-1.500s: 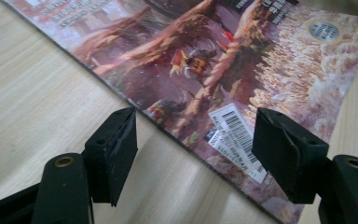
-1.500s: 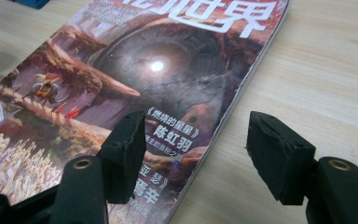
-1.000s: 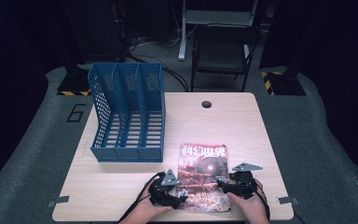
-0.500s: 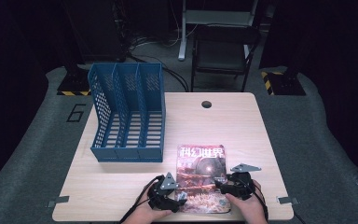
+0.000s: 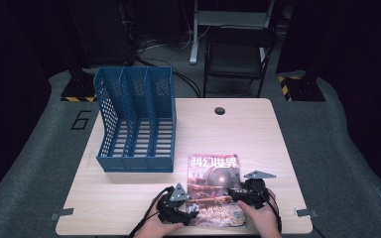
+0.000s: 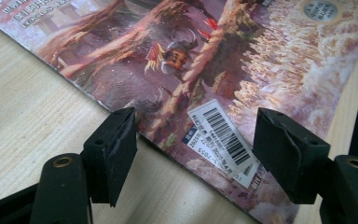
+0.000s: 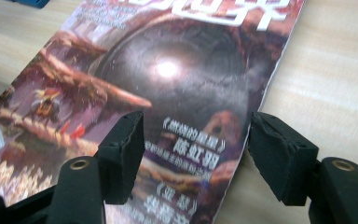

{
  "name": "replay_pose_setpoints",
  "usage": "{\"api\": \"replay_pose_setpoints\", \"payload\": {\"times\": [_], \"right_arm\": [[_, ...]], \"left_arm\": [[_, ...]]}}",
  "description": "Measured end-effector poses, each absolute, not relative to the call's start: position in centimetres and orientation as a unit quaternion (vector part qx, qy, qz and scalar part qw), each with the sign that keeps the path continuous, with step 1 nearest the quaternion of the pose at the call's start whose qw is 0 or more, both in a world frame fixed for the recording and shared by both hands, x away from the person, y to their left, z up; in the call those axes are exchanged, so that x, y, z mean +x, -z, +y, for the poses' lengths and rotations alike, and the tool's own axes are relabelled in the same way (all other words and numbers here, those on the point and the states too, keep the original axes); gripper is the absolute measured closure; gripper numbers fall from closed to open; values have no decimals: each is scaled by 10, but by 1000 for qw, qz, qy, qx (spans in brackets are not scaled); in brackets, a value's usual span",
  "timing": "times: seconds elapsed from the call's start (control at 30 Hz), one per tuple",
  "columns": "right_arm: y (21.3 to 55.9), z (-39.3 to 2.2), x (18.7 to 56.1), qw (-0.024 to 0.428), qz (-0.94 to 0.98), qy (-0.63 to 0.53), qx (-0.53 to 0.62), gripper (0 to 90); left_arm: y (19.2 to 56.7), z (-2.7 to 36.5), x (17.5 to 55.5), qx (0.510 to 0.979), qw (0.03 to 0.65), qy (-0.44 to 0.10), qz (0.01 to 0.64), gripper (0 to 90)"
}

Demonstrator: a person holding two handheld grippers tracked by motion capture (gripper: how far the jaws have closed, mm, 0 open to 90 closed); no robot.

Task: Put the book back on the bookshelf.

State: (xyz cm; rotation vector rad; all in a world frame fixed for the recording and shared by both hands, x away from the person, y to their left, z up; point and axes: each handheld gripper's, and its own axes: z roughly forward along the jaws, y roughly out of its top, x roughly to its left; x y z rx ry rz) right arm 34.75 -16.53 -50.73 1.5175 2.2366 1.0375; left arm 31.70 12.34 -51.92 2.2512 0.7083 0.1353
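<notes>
A blue plastic file rack (image 5: pixel 138 121) with three slots and holes in its sides stands at the left of the pale wooden table (image 5: pixel 258 134). Just in front of it, near the table's front edge, a thin, shiny magazine (image 5: pixel 214 188) lies flat. Its cover shows a dark round ball and brown, rocky shapes.

The left gripper (image 5: pixel 183 208) sits at the magazine's lower left corner. In the left gripper view (image 6: pixel 196 140) its black, blocky jaws are wide apart, with a white barcode sticker (image 6: pixel 221 135) between them. They hold nothing.

The right gripper (image 5: pixel 238 193) sits at the magazine's right edge. In the right gripper view (image 7: pixel 193 137) its jaws are wide apart too, one over the cover and one over bare wood.

Since a second ago, the magazine has slid a little toward the front edge, and both hands have moved back with it.
</notes>
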Motion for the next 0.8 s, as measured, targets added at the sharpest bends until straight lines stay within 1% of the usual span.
{"api": "replay_pose_setpoints", "payload": {"times": [0.1,0.2,0.23,0.37,0.5,0.57,0.67,0.8], "right_arm": [[505,-165,352,127,762,-355,526,364],[506,-165,359,119,746,-353,552,366],[507,-168,362,126,746,-354,550,373],[510,-170,367,127,734,-356,564,384],[511,-171,370,132,725,-365,569,392],[513,-171,370,142,729,-362,564,397],[516,-168,367,126,724,-368,570,405],[517,-167,365,134,726,-371,563,402]], "left_arm": [[519,123,321,874,382,-58,296,320],[519,122,323,871,380,-64,304,332],[519,121,324,870,379,-68,309,341],[519,121,327,869,379,-70,310,342],[519,119,329,859,384,-73,330,343],[520,119,330,856,389,-73,331,342],[521,116,329,858,389,-79,327,323],[521,116,328,860,386,-85,322,314]]}}
